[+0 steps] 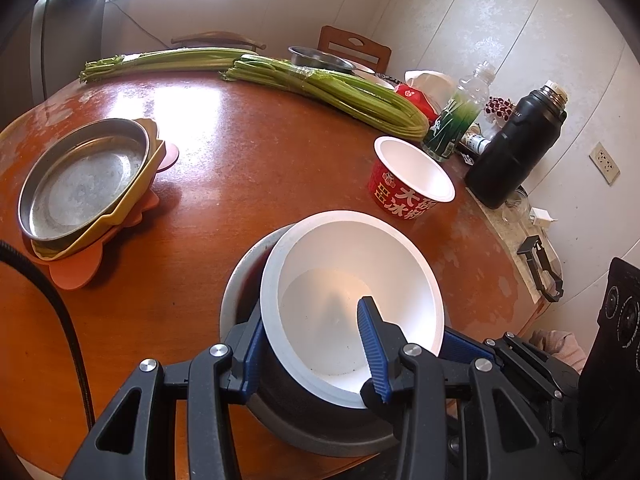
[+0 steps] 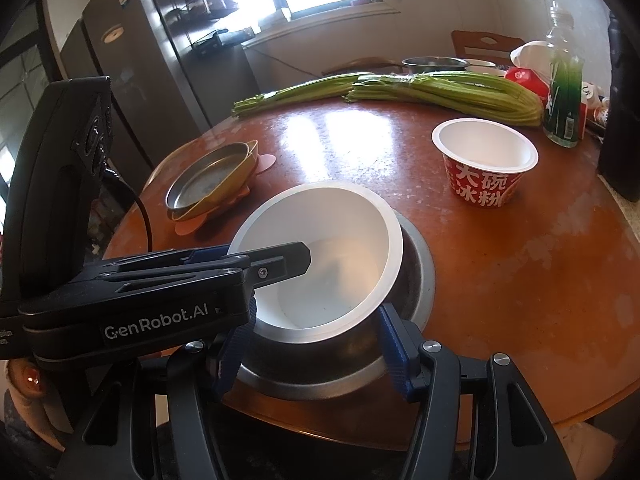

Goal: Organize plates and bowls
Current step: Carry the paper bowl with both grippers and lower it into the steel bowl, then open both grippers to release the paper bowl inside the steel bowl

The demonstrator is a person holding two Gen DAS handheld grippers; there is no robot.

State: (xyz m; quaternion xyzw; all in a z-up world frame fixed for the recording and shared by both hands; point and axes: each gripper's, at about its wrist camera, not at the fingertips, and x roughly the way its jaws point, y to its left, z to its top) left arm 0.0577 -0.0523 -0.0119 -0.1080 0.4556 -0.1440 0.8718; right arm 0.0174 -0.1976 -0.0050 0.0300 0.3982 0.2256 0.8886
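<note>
1. White bowl [image 1: 352, 300] sits tilted inside the steel bowl [image 1: 240, 280], table's [image 1: 240, 160] 6 o'clock edge.
2. Left gripper [image 1: 312, 344] pinches the white bowl's near wall, one finger inside.
3. Right gripper [image 2: 316, 344], part open, straddles the steel bowl's rim; grip unclear.
4. White bowl looks light, thin, crushable; hold gently at the rim.

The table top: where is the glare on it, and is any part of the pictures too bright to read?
Left wrist view: window glare lies on the table before the celery; the window is washed out. Right wrist view: bright patches on the table behind the white bowl; the window is blown white. Both views bend at the edges.
</note>
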